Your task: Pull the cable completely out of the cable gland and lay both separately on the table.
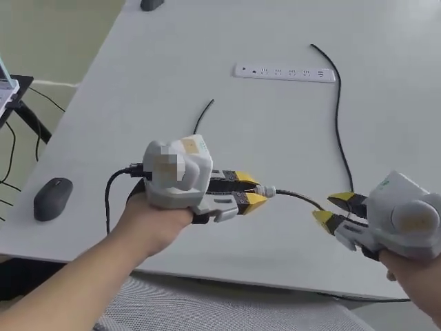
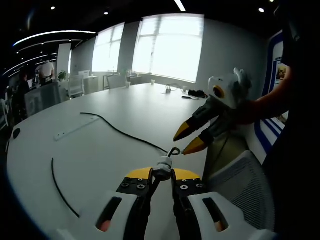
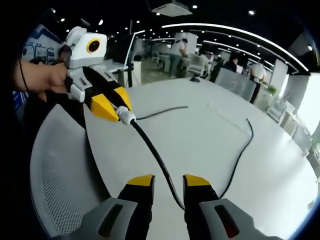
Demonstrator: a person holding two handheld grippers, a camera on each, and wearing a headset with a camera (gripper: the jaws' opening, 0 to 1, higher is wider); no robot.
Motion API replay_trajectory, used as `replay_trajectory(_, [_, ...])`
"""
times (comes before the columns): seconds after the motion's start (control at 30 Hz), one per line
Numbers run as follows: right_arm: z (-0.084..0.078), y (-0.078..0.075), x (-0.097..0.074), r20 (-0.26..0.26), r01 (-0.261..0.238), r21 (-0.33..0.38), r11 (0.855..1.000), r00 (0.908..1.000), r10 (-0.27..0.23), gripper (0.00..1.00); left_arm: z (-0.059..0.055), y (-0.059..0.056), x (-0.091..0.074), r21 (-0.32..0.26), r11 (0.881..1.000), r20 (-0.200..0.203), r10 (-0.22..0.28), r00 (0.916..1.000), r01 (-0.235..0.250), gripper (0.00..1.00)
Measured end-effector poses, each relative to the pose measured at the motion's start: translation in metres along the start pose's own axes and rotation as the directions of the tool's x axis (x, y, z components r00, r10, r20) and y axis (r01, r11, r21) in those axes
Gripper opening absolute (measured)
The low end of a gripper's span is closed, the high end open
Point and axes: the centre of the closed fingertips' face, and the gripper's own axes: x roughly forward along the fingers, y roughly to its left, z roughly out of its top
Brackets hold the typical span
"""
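Note:
A pale grey cable gland is pinched between the yellow jaw tips of my left gripper, held above the white table. In the left gripper view the gland sits right at my jaw tips. A black cable leaves the gland and runs between the parted jaws of my right gripper. The right gripper view shows the cable passing from the gland down between my open right gripper, with the jaws not pressing it. The cable's long part trails across the table.
A white power strip lies at the far side of the table. A short loose black cable lies mid-table. A dark mouse sits near the left edge. A mesh chair stands below the table's near edge.

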Motion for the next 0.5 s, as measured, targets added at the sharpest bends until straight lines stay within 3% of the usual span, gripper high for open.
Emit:
replay_trajectory(0.13, [0.015,0.008,0.002,0.004,0.012,-0.08,0.997,0.9999,-0.012,0.19,0.001,-0.001,0.001,0.005,1.0,-0.006,-0.005,1.0,0.005,0.15])
replay_trajectory(0.27, [0.031,0.022,0.01,-0.006,0.007,-0.209,0.978,0.9999,-0.008,0.16,-0.001,-0.003,0.001,0.015,1.0,-0.02,-0.013,0.9997,0.013,0.15])
replay_trajectory(0.5, [0.047,0.036,0.02,0.001,-0.008,-0.275,0.962,1.0,0.008,0.11,-0.004,-0.006,0.0,0.027,0.999,-0.033,-0.019,0.9993,0.02,0.15])
